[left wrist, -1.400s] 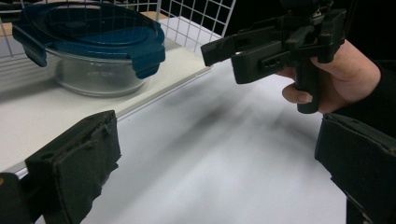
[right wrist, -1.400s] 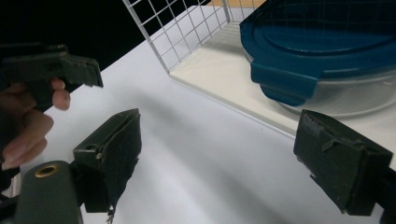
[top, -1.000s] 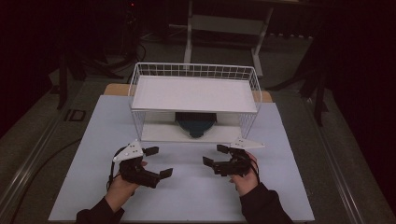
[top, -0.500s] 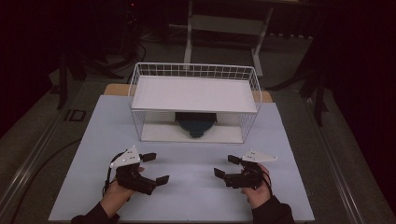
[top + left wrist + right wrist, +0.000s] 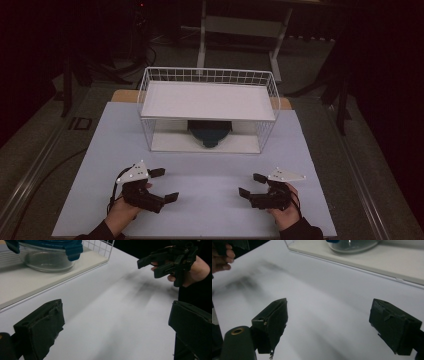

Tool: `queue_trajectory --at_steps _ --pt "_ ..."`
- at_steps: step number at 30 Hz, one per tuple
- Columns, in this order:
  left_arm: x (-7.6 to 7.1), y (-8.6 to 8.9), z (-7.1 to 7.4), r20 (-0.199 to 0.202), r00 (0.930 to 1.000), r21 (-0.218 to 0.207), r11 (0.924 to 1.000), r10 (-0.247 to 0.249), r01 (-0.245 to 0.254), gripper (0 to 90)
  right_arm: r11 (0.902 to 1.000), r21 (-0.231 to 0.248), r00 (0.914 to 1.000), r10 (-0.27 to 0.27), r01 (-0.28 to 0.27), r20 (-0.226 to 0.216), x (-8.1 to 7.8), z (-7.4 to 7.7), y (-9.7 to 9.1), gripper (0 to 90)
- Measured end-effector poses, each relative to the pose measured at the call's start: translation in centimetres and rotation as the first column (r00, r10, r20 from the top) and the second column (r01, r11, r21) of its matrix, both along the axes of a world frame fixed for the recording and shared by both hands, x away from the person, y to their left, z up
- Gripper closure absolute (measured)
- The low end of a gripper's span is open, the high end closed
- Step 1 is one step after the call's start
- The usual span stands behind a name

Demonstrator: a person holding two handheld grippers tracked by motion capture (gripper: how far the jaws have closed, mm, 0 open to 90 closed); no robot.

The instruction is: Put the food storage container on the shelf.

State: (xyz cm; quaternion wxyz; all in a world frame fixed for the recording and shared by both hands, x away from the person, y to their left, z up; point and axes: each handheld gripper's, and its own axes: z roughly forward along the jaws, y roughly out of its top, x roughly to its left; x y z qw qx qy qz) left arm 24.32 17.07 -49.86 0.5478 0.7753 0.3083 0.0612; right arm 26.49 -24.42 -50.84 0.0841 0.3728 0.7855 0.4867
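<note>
Both claws drawn back toward the counter's (image 5: 200, 165) near edge, left claw (image 5: 162, 185) and right claw (image 5: 252, 184) spread, empty, glass container (image 5: 210, 134) in wire rack (image 5: 150, 95) beyond.

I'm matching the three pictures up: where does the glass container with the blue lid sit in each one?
High view: glass container at centre, on the wire rack's lower shelf.
Left gripper view: top left.
Right gripper view: top edge, right of centre.
Shared landmark: the rack's white lower shelf.
</note>
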Motion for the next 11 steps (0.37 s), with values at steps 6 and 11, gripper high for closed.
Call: queue_trajectory --at_steps 6,11 --pt "-0.03 -0.08 -0.08 0.004 1.0000 0.010 0.9999 -0.006 0.006 0.3 0.9995 -0.028 0.9997 -0.015 0.015 -0.020 -0.10 -0.58 -0.66 15.4" --pt "-0.01 -0.03 -0.13 0.001 1.0000 0.003 1.0000 -0.002 0.002 0.3 0.9996 -0.029 0.9996 -0.007 0.006 -0.028 -0.05 -0.70 -0.51 15.4"
